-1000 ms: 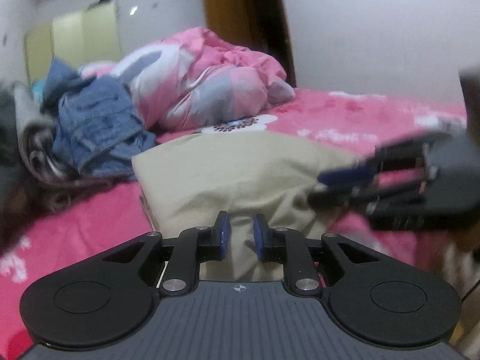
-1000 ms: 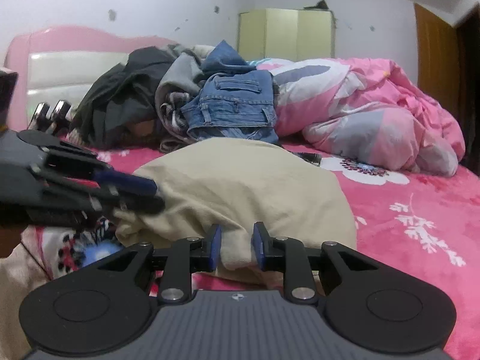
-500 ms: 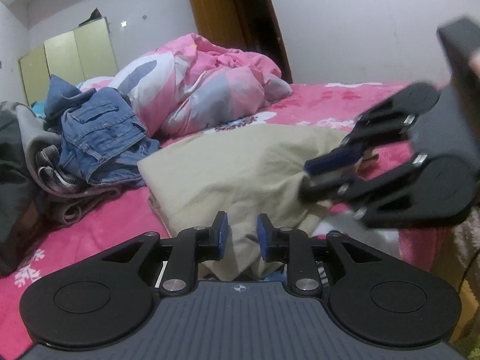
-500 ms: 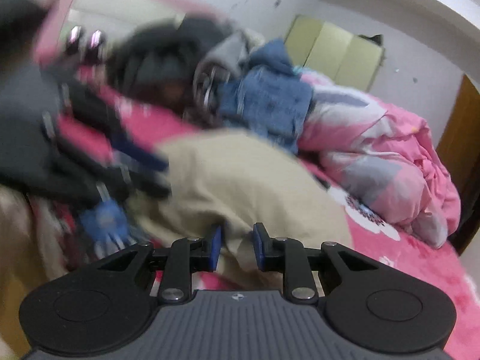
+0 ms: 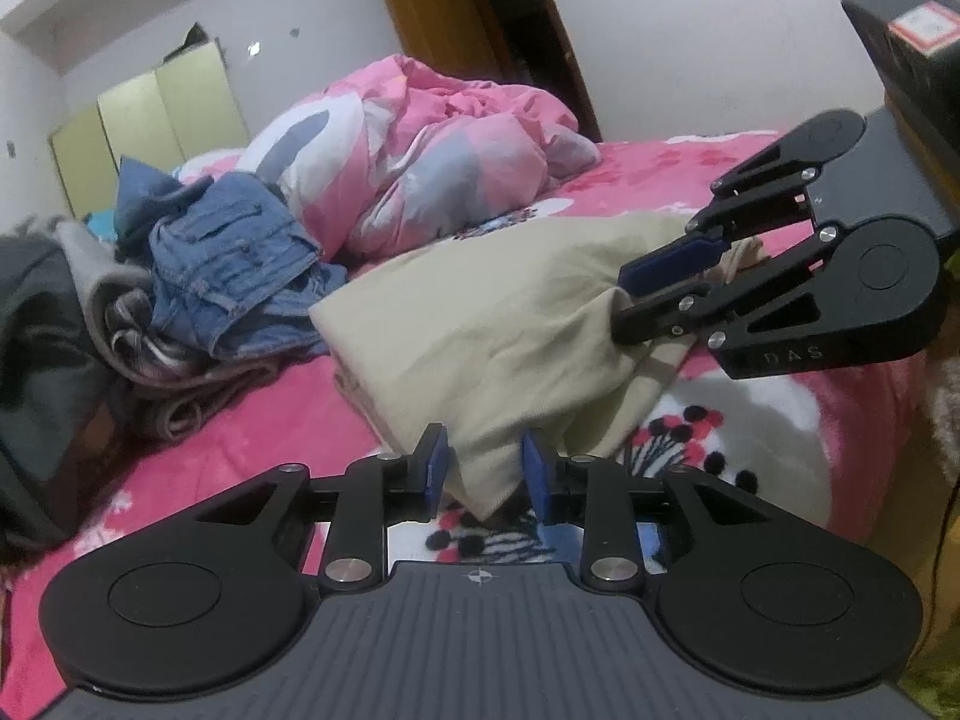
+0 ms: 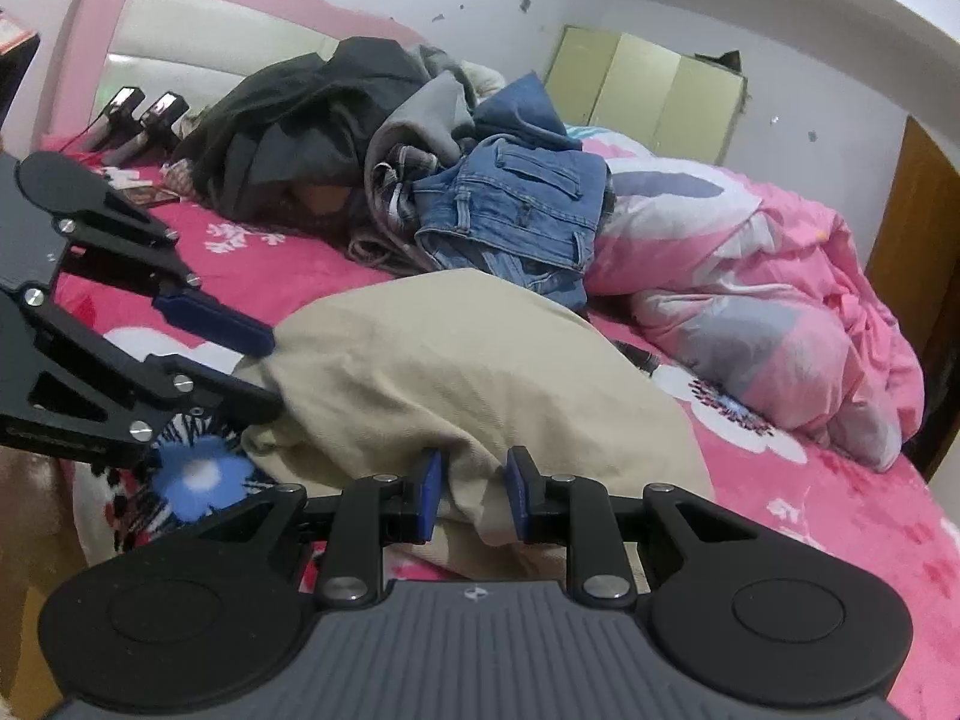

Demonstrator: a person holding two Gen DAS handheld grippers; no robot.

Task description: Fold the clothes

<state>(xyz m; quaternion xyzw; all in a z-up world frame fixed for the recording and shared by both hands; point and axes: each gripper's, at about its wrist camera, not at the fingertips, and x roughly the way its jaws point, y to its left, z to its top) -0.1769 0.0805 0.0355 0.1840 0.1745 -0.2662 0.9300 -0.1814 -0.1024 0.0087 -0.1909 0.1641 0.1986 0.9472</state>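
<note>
Beige cotton garment held at two corners over the pink floral bed.

Left hand-held gripper: blue pads set narrow, a hanging corner of the beige cloth between them; whether they actually pinch it, cannot tell. Right hand-held gripper: same story, pads close on either side of a beige fold, grip not certain. From the left wrist view the right hand-held gripper's fingers sit at the garment's far corner. The garment lies bunched on the bed's near half, front edge drooping toward the bed's edge. Behind it, touching its far side, a pile of blue denim jeans atop grey and dark clothes. Rumpled pink-and-grey quilt just beside the pile. Yellow-green wardrobe against the back wall.
</note>
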